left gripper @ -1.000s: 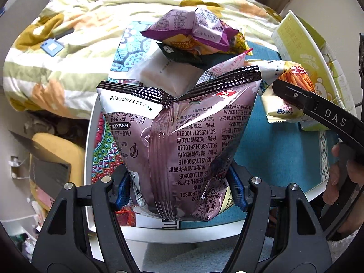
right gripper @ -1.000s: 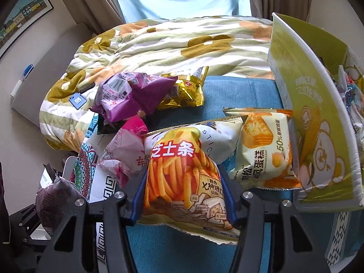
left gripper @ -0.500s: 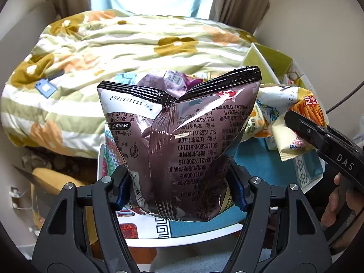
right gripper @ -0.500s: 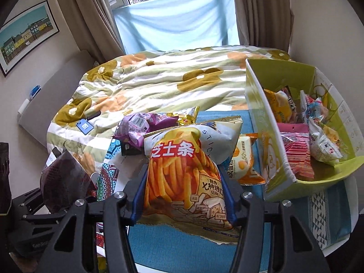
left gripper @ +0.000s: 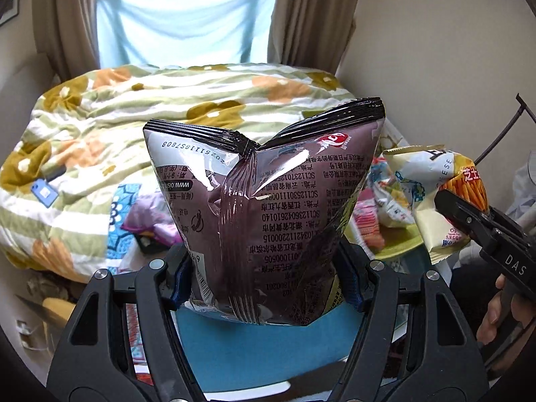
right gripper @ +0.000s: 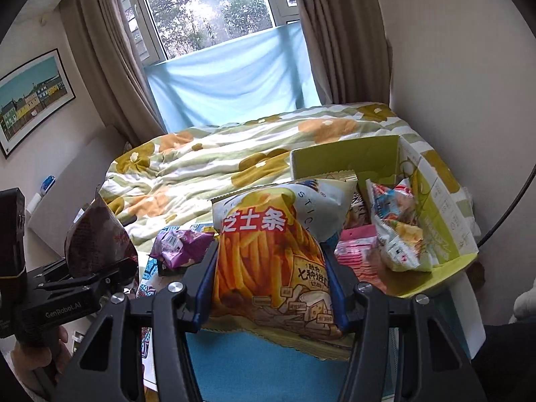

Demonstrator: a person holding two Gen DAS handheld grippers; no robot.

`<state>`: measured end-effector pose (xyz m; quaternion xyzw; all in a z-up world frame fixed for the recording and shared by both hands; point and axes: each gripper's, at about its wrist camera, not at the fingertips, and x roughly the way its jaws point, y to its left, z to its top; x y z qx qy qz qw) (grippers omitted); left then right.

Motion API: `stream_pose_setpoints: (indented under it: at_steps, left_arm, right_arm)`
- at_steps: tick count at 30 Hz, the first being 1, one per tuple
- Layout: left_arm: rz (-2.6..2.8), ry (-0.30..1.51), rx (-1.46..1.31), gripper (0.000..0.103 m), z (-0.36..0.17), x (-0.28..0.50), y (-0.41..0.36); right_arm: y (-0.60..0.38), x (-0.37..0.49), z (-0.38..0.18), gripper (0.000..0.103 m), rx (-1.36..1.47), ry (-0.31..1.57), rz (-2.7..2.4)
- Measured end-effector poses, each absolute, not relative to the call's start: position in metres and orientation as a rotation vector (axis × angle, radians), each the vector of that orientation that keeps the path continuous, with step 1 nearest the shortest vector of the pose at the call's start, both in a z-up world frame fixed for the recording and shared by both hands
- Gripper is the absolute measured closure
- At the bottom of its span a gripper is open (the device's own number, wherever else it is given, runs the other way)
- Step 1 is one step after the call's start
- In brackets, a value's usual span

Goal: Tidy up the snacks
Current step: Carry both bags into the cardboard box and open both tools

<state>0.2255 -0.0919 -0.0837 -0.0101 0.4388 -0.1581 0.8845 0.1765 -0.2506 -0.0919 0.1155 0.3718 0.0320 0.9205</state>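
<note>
Your left tongs (left gripper: 264,278) are clamped on the lower part of a brown bag (left gripper: 264,207), which stands upright between the blue pads, its black crimped top uppermost and its printed back toward the camera. Your right tongs (right gripper: 271,288) are clamped on the lower part of an orange bag (right gripper: 268,261) printed with fries, also upright between the pads. Both bags are held clear above the surface (right gripper: 254,361), which carries a blue cloth. In the right wrist view, a green box (right gripper: 439,197) sits at the far right corner of the surface, open at the top, with several packets (right gripper: 398,234) already inside. A purple bag (right gripper: 177,244) lies near the far left edge of the surface, beside other loose wrappers that are too hidden to identify. In the left wrist view, the right tongs and the orange bag appear at the right edge, with a hand (left gripper: 499,315) on the handle below. A bed with a flowered quilt (left gripper: 167,107) stands just beyond the far edge of the surface, under a window.
</note>
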Motion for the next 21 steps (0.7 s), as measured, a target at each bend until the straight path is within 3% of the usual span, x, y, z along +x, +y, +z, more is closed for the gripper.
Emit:
stream_pose_setpoints:
  at_steps: [9,17,18,19,21]
  left_arm:
    - [-0.362,0.927,-0.029,0.037,-0.097,0.281,-0.221]
    - [-0.321,1.017,-0.04,0.035,-0.133,0.331,-0.284]
    - [-0.305,1.023,-0.032,0.029,-0.137,0.335,-0.289]
    - [-0.285,1.027,-0.011,0.012,-0.14,0.337,-0.294]
    - [-0.233,1.022,0.043,0.006,-0.144,0.341,-0.296]
  right_arm:
    - [-0.362,0.211,-0.084,0.051,0.23,0.753,0.053]
    - [-0.429,0.251,-0.097,0.051,0.216,0.794,0.086]
    - [-0.432,0.256,-0.099,0.051,0.215,0.801,0.096]
    - [-0.436,0.26,-0.101,0.051,0.215,0.807,0.104]
    - [-0.443,0.269,-0.106,0.051,0.225,0.819,0.117]
